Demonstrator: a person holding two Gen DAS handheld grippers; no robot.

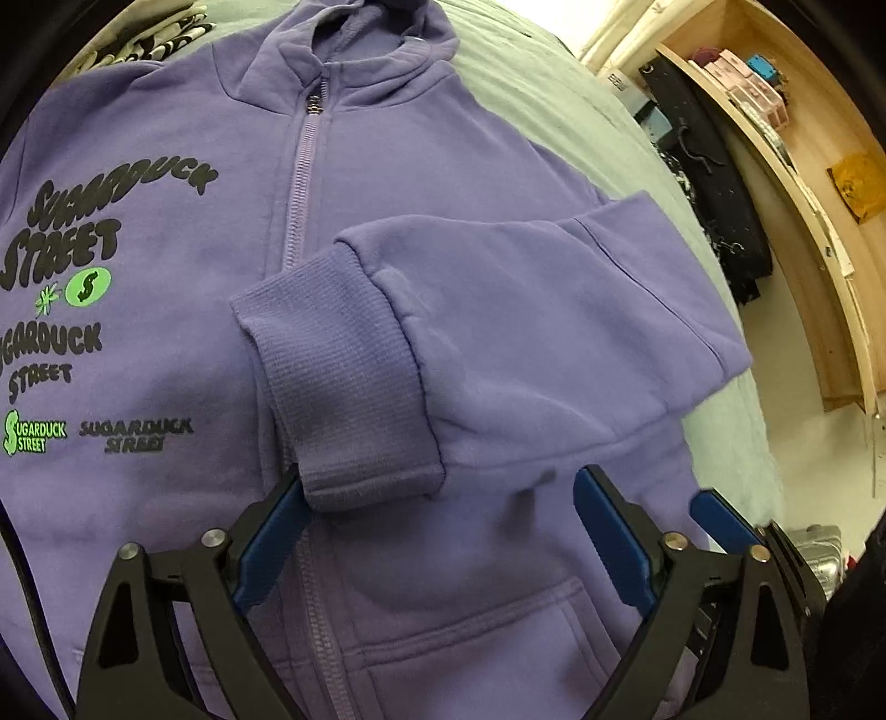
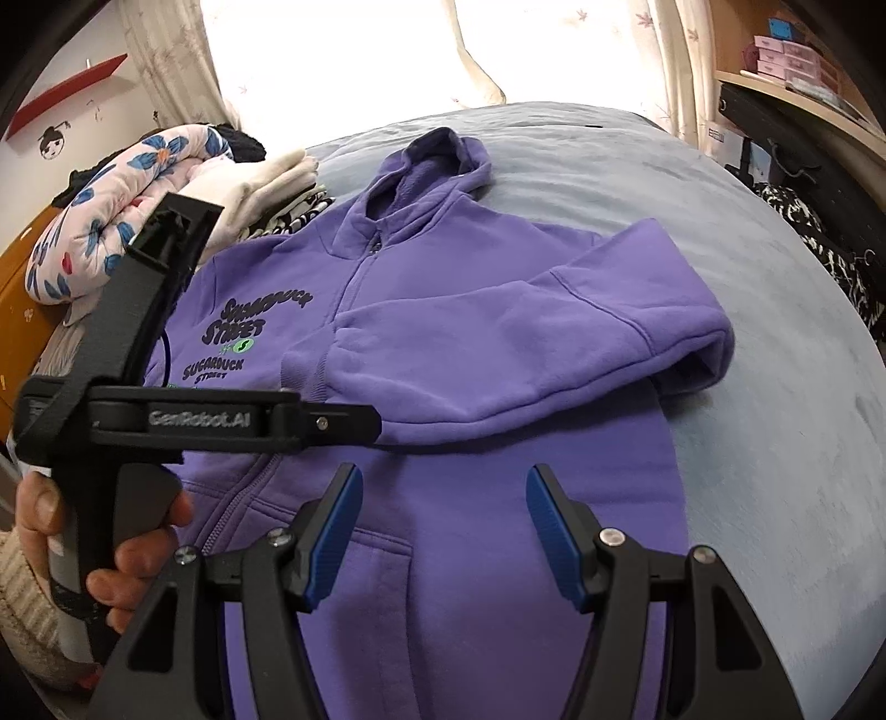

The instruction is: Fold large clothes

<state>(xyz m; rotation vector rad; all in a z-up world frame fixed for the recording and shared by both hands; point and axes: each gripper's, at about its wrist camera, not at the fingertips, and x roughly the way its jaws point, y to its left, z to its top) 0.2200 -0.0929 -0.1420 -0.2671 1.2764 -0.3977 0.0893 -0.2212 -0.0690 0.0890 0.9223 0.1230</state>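
Observation:
A purple zip hoodie (image 1: 387, 183) with black and green print lies face up on a pale blue bed (image 2: 775, 443); it also shows in the right wrist view (image 2: 443, 310). Its right-hand sleeve (image 1: 526, 310) is folded across the chest, the ribbed cuff (image 1: 343, 387) near the zipper. My left gripper (image 1: 437, 487) is open just above the hoodie, its left fingertip touching the cuff's lower edge. My right gripper (image 2: 437, 482) is open and empty above the hoodie's lower front, near the pocket (image 2: 382, 559). The left gripper's body (image 2: 194, 421) shows at the left in the right wrist view.
A pile of folded clothes and a floral quilt (image 2: 111, 221) sits at the bed's far left. Wooden shelves (image 1: 803, 166) with boxes and dark hanging clothes (image 1: 714, 183) stand to the right of the bed. A curtained window (image 2: 343, 50) is behind.

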